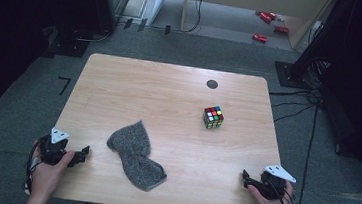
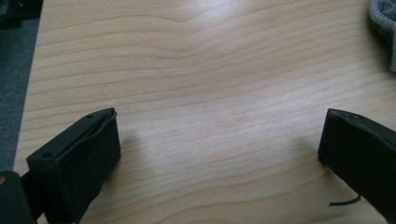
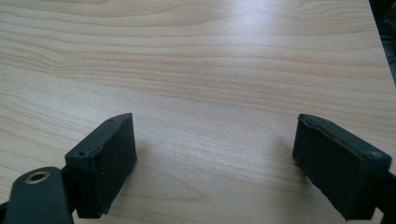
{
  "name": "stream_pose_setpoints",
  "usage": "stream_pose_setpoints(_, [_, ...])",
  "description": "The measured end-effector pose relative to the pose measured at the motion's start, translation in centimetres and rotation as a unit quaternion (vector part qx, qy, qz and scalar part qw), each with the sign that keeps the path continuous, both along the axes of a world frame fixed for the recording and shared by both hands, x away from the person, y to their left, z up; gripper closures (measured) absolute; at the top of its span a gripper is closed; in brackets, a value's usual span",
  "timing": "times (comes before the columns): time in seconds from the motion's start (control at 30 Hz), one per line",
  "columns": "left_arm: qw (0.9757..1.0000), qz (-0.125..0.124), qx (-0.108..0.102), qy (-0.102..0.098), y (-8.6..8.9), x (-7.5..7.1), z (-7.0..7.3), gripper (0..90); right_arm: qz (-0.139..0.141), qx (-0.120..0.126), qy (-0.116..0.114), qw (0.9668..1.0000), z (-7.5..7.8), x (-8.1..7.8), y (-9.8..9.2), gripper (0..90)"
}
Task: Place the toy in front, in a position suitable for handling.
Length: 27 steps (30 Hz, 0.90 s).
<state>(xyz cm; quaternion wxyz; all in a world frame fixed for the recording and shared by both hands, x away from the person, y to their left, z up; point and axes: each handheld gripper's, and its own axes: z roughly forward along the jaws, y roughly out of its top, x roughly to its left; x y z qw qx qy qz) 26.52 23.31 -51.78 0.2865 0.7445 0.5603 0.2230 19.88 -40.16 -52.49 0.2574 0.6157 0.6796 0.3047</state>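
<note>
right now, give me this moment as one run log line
left hand-held gripper: open, empty | right hand-held gripper: open, empty | grey cloth: crumpled, between them | puzzle cube: untouched | table

The sock (image 1: 137, 154) is speckled grey, the Rubik's cube (image 1: 213, 117) multicoloured with black edges, the table (image 1: 170, 88) pale wood-grain.

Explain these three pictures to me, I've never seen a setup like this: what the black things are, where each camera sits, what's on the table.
A person sits at a wooden table holding a hand-held two-jaw gripper in each hand: the left gripper and the right gripper. The high view looks down from above. The other two come from cameras riding on each gripper, looking along its black jaws. Both grippers are open and hold nothing, only bare wood between the jaws. On the table lie a crumpled grey cloth and a Rubik's cube, plus a small dark disc near the far edge.
</note>
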Motion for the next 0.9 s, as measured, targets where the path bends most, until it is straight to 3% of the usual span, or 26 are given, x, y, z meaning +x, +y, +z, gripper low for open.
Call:
stream_pose_setpoints(0.13, [1.0, 0.001, 0.001, 0.003, 0.0, -0.1, 0.0, 0.0, -0.004, -0.001, -0.001, 1.0, 0.3, -0.1, 0.2, 13.4])
stream_pose_setpoints(0.17, [1.0, 0.0, 0.005, 0.002, 0.0, -0.2, 0.1, 0.0, -0.006, 0.003, -0.02, 0.9998, 1.0, -0.2, 0.5, 13.5])
stream_pose_setpoints(0.27, [1.0, 0.004, 0.007, 0.005, -0.2, -0.1, 0.2, 0.0, -0.006, -0.002, -0.038, 0.9993, 1.9, 0.0, 1.0, 13.5])
stream_pose_setpoints(0.5, [0.9997, -0.008, 0.022, 0.007, -0.8, 0.5, 0.4, 0.0, -0.005, 0.015, -0.064, 0.9978, 3.6, 1.2, 2.3, 13.4])
stream_pose_setpoints(0.7, [0.9994, -0.017, 0.029, 0.0, -1.4, 0.8, 0.4, 0.0, 0.026, 0.018, -0.085, 0.9959, 5.2, 2.6, 4.8, 13.3])
stream_pose_setpoints(0.9, [0.9996, -0.02, 0.018, 0.003, -1.2, 0.7, 0.3, 0.0, 0.047, 0.012, -0.096, 0.9942, 6.0, 4.8, 7.4, 13.4])
